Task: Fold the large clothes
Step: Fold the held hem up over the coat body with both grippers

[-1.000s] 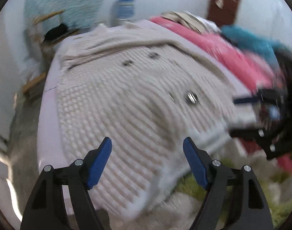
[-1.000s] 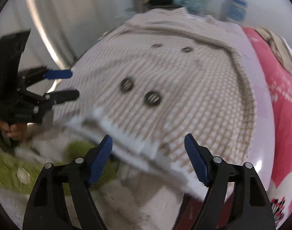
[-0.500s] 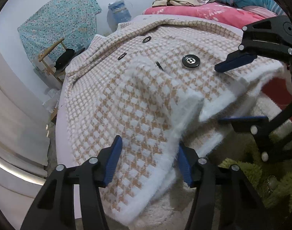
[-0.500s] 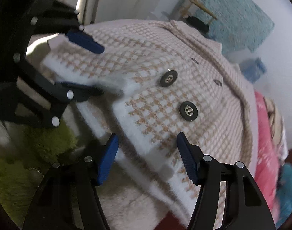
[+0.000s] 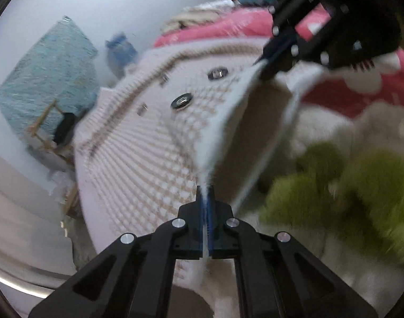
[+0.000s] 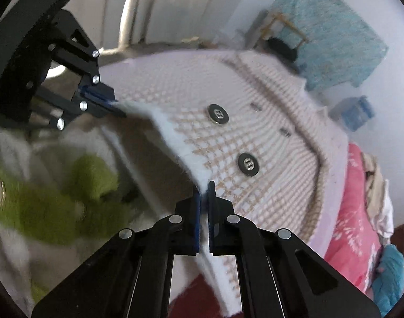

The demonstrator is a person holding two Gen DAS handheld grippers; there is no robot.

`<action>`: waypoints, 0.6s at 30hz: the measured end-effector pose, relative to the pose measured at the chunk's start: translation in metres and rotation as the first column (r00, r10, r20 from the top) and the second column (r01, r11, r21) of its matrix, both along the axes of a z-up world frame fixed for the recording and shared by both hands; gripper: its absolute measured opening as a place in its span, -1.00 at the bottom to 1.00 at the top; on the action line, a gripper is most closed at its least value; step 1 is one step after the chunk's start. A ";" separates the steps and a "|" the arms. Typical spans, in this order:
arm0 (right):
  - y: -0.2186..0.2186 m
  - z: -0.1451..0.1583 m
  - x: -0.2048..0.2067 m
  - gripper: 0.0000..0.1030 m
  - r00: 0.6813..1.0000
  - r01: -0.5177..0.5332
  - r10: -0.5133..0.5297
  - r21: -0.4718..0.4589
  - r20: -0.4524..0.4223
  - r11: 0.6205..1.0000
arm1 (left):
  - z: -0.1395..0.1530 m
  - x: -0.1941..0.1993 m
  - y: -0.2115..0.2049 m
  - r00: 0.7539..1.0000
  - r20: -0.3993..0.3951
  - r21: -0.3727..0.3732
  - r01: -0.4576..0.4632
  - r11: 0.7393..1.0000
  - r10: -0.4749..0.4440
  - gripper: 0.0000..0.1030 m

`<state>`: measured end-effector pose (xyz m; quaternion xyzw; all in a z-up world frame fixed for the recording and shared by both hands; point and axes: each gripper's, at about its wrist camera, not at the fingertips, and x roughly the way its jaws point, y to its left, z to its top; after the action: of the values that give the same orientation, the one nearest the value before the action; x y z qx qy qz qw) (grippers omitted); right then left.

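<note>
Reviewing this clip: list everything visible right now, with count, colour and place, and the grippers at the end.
Coat: one, white and tan check with white fluffy hem, spread on the bed, near hem lifted.
Large buttons: two, dark, on the coat front near the hem.
Bed sheet: one, pale lilac, under the coat.
Pink blanket: one, pink with white print, beside the coat.
Green fluffy garment: one, green and cream, below the lifted hem.
Teal cloth: one, against the far wall.
Blue container: one, by the wall; blurred.
Left gripper: black, blue fingers, shut on the hem.
Right gripper: black, blue fingers, shut on the hem.
</note>
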<state>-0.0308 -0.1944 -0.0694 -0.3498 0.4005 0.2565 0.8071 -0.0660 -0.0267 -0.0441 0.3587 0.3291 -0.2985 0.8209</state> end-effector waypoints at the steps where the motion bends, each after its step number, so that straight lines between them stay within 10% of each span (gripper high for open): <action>1: 0.001 -0.009 0.000 -0.95 1.000 -0.001 0.001 -0.010 -0.027 1.000 | -0.013 0.005 0.000 0.998 -0.059 0.009 -0.001 1.000 0.001 -0.97; 8: -0.004 -0.027 0.010 -0.93 0.992 0.062 -0.061 0.013 -0.109 0.998 | -0.010 0.024 0.018 0.967 -0.242 -0.140 -0.113 0.984 0.077 -0.83; 11: -0.021 -0.010 0.007 -0.23 0.978 0.161 -0.143 0.111 -0.155 0.981 | 0.002 0.022 0.039 0.942 -0.310 -0.205 -0.200 0.958 0.130 -0.46; 16: -0.065 0.006 -0.005 0.12 0.914 0.399 -0.357 0.270 -0.194 0.876 | 0.006 0.017 0.074 0.891 -0.358 -0.248 -0.379 0.891 0.280 -0.17; 18: -0.094 0.008 -0.006 0.20 0.846 0.532 -0.471 0.355 -0.248 0.768 | 0.004 0.022 0.086 0.857 -0.394 -0.265 -0.452 0.852 0.332 -0.16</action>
<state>-0.0371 -0.2884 -0.0610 -0.0326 0.4735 0.1339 0.8699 -0.0444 0.0589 -0.0399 0.0761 0.4721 -0.2317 0.8471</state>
